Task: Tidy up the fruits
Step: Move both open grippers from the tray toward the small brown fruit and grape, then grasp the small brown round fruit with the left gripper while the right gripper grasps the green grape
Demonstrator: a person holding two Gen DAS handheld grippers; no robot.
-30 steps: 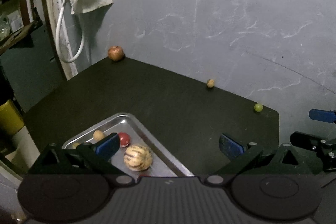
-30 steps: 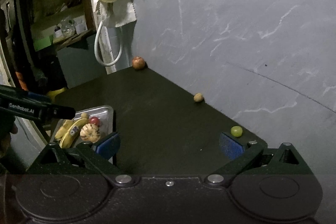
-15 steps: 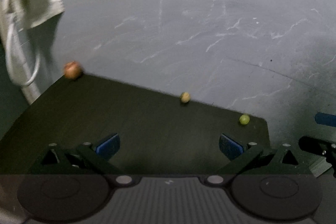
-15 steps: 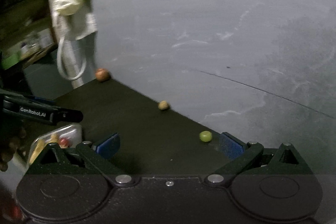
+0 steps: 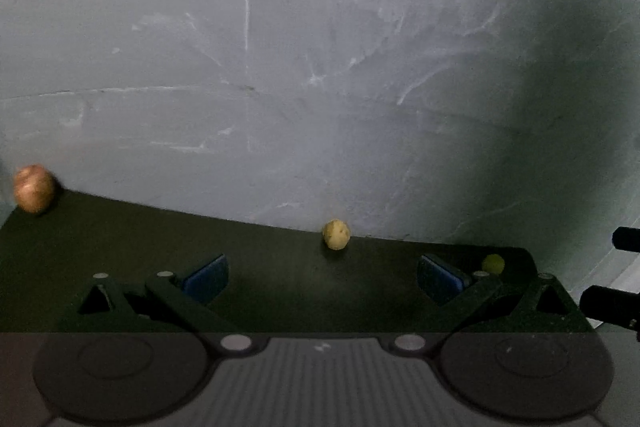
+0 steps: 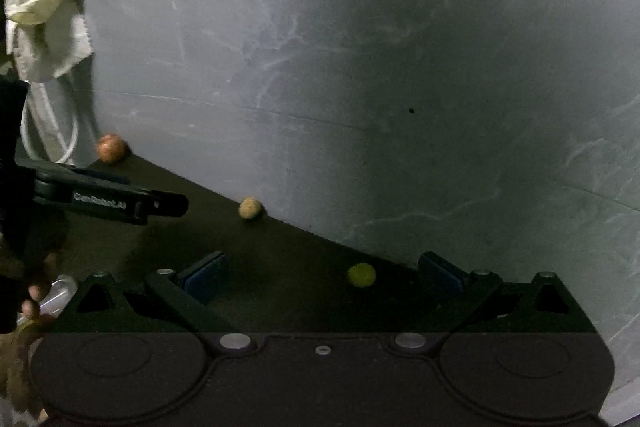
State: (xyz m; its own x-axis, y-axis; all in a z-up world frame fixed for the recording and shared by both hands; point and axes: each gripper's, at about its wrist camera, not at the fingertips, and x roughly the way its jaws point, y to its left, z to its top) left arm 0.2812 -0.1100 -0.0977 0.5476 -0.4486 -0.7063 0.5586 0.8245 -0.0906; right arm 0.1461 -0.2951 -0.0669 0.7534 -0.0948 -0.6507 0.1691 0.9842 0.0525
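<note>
Table (image 5: 120,247), dark, backed by grey wall (image 5: 320,67). Along far edge, well apart: reddish fruit (image 5: 33,188) far left, tan fruit (image 5: 336,234) middle, green fruit (image 6: 361,275) right. Left gripper (image 5: 322,275) spread wide and empty, centred before tan fruit. Right gripper (image 6: 322,275) likewise wide and empty, green fruit between its blue pads (image 6: 208,273) but off-centre toward right one. Probably best done by centring on one fruit, lowering until pads straddled widest girth, then closing gently to avoid rolling it off edge. Compared with a second ago: tray gone from left view; both grippers swung rightward and nearer far-edge fruits.
</note>
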